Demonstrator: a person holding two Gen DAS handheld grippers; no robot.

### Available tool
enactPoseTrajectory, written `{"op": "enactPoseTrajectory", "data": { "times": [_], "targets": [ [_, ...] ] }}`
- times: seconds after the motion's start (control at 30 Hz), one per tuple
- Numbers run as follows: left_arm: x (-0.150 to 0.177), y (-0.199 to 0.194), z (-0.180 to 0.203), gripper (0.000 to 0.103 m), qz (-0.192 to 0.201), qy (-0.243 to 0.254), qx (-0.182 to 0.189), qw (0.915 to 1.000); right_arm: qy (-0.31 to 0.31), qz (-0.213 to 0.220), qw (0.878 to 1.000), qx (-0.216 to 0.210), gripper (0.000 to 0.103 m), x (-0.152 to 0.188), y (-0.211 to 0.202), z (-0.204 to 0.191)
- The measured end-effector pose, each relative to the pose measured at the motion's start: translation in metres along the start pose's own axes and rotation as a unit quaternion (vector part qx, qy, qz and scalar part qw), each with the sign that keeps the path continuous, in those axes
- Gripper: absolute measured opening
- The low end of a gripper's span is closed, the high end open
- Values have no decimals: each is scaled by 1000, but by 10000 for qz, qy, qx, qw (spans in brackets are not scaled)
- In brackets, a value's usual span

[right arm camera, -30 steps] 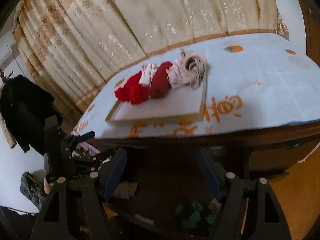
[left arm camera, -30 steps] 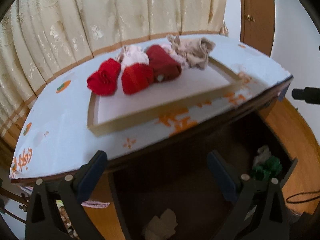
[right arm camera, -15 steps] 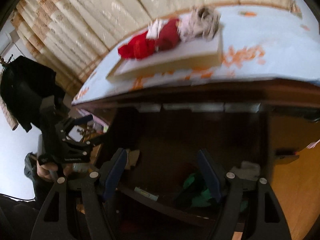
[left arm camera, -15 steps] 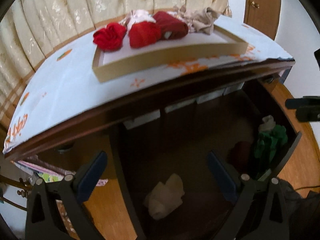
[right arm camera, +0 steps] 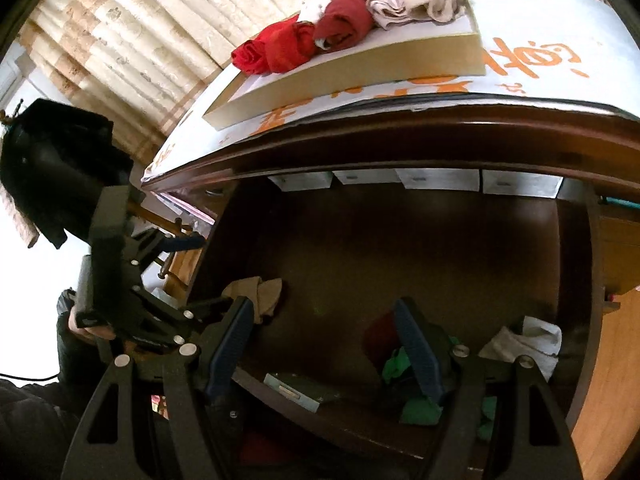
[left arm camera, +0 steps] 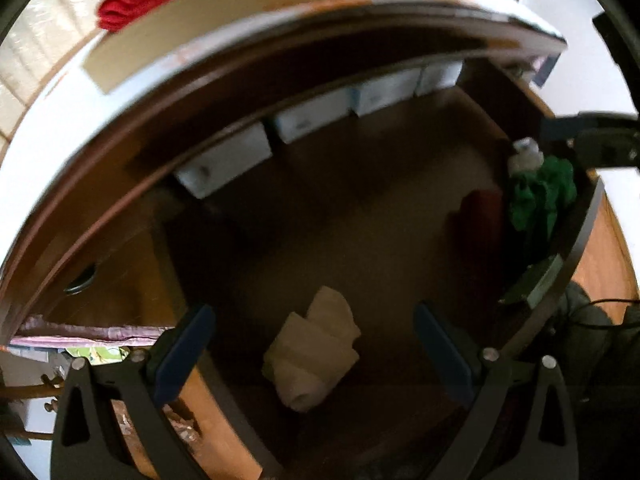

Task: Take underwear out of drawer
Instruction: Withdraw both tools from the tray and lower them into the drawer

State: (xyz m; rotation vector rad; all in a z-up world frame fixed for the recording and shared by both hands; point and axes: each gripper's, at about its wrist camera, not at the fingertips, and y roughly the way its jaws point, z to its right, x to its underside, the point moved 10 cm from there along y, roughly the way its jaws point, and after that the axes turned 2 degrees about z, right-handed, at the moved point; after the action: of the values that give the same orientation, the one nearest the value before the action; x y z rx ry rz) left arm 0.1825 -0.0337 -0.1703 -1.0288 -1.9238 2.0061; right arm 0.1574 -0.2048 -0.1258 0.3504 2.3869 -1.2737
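Underwear (left arm camera: 314, 350) lies mid-drawer (left arm camera: 576, 240), walls well apart.

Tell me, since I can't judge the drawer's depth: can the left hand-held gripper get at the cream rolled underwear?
Probably yes. The left hand-held gripper is open above the cream rolled underwear, and nothing lies between them in the open drawer.
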Motion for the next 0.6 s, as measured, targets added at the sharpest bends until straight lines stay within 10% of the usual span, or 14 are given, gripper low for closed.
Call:
{"op": "enactPoseTrajectory", "data": {
  "times": [0.6],
  "targets": [
    [18,49,20,70,-1064,454,145,9932,336,-27,9994,29,75,-4,0,21]
  ]
}}
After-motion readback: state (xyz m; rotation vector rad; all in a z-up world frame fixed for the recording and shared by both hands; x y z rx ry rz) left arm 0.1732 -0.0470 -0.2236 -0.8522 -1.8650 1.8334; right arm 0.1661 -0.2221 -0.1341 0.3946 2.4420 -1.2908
